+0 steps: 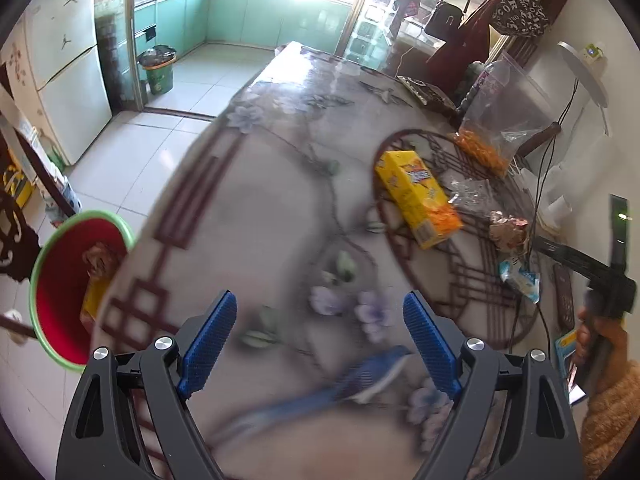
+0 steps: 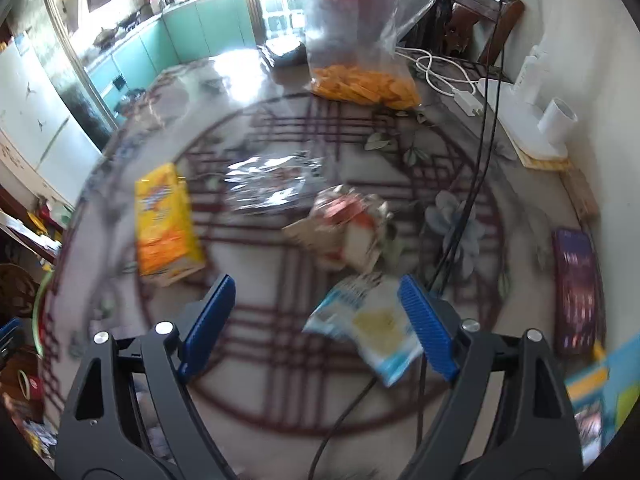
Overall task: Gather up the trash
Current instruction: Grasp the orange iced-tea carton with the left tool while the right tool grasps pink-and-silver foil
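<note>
Both the left gripper (image 1: 320,340) and right gripper (image 2: 316,324) gape empty; the right looks mid-reach for the blue wrapper (image 2: 370,328), which must next be pinched and carried to the red bin (image 1: 60,292).

Home dining area: fridge (image 1: 60,72), teal kitchen cabinets (image 1: 240,12), floral-cloth table (image 1: 256,200).

Floral table (image 1: 248,208): yellow box (image 1: 418,196), crumpled wrappers (image 2: 348,228), snack bag (image 2: 360,84), cable (image 2: 460,236).
</note>
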The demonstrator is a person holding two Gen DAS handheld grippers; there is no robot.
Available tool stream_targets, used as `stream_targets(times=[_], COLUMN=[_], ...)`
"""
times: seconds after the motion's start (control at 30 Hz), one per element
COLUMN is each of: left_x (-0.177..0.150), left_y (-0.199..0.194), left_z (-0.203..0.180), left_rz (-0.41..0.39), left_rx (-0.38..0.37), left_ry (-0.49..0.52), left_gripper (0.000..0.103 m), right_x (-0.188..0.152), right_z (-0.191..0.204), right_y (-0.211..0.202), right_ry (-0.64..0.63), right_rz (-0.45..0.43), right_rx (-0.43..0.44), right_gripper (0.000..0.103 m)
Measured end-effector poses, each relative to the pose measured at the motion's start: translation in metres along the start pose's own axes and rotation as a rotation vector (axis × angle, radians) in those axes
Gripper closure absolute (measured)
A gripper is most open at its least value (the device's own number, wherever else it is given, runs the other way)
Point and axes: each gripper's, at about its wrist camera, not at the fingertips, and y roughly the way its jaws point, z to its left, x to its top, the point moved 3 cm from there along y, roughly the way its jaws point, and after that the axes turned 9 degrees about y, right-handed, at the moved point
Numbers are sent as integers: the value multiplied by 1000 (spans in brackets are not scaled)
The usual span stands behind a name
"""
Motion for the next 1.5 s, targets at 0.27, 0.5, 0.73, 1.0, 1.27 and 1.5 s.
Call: stream_targets(times=[0.27,0.5,0.73,1.0,1.27,1.5], left_x=[8,47,98,113,112,108], left_y=[6,37,103,174,186,128], left_z=[-55,-90,-121,-121,-126,-130], left_rz=[6,0,6,113,138,26], left_rx=[66,63,78,126,94,59], left_ry=[11,33,17,-98,-87,9], left_gripper=[21,21,21,21,40,40], right_x=[30,31,10,-2,-7,-14], right_z=[-16,-29,-47,-56,-50,-24], right_y=[72,72,24,2,-5,-15], right_ry=[-31,-31,-17,-23,-12,-30], right_rz=[87,111,82,73,70,69], right_rx=[32,133,202,207,227,272], right_gripper=[29,57,57,57,57,57])
